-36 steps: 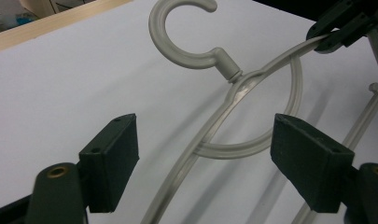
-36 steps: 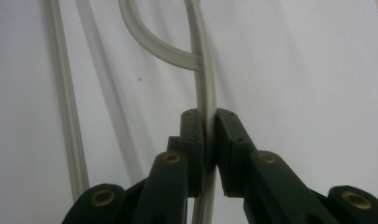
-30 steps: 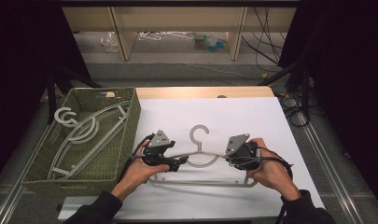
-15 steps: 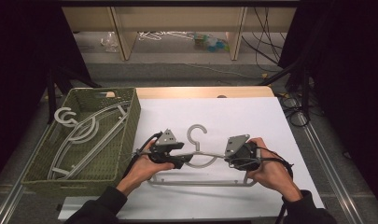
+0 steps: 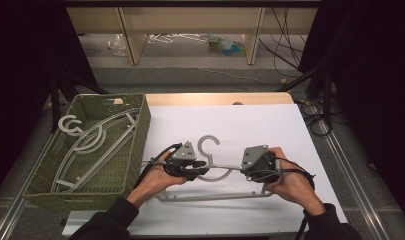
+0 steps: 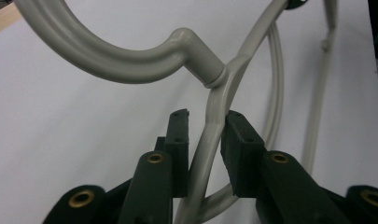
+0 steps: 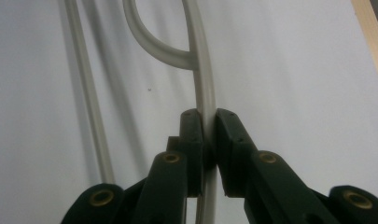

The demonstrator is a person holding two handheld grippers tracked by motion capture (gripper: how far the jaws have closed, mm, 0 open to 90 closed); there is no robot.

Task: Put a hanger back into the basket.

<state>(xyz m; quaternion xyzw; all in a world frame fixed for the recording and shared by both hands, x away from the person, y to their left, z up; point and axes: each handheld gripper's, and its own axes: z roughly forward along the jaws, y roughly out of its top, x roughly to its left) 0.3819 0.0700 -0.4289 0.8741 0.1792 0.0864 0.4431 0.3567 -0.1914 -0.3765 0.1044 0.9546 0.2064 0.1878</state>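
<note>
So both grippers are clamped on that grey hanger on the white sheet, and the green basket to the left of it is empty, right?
Not quite: the green basket is not empty. The high view shows more grey hangers lying in it. The rest holds: the left gripper, whose jaws have just been closing, and the right gripper each have an arm of the hanger between their pads, on the white sheet.

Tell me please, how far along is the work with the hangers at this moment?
Done: two grey hangers already lie in the green basket. In hand: one hanger lies on the white table. The right gripper is shut on one shoulder arm, and the left gripper has just been closing around the other arm, near the hook. Left: probably to lift this hanger and put it into the basket.
</note>
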